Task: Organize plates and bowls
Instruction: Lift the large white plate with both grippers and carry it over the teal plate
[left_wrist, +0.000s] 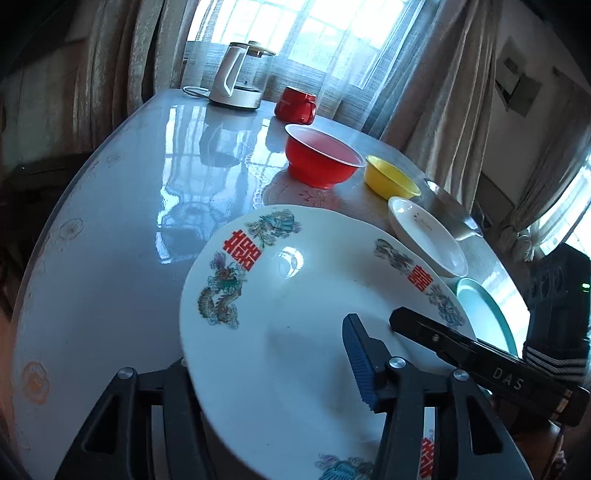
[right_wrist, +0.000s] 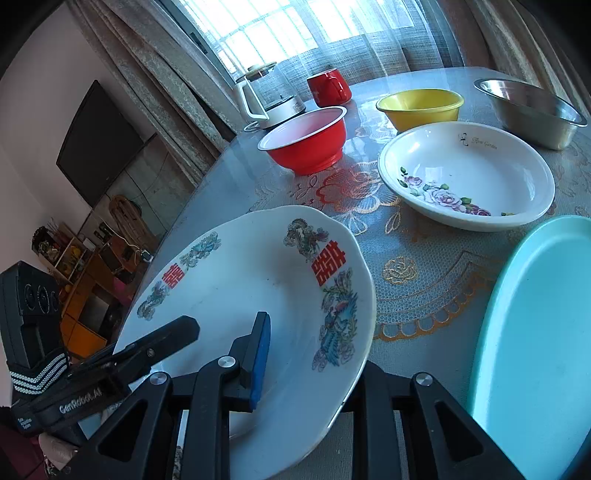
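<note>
A big white plate (left_wrist: 288, 295) (right_wrist: 258, 266) with dragons and red characters is held tilted over the table's near edge. Its rim lies between the jaws of my left gripper (left_wrist: 277, 332): the blue pad stands over its face, the other finger is hidden beneath, and the jaws are far wider than the rim. My right gripper (right_wrist: 310, 325) is shut on the opposite rim, blue pad on top, other finger hidden under the plate. Behind stand a red bowl (left_wrist: 321, 158) (right_wrist: 306, 138), a yellow bowl (left_wrist: 391, 181) (right_wrist: 421, 107), a white floral deep plate (right_wrist: 465, 177), a steel bowl (right_wrist: 532, 110) and a teal plate (right_wrist: 535, 325).
A glass kettle (left_wrist: 240, 74) and a red mug (left_wrist: 295, 105) stand at the far edge by the curtained window. The round table (left_wrist: 110, 240) has a glossy bare stretch on its left half. Shelves and a dark screen line the wall in the right wrist view.
</note>
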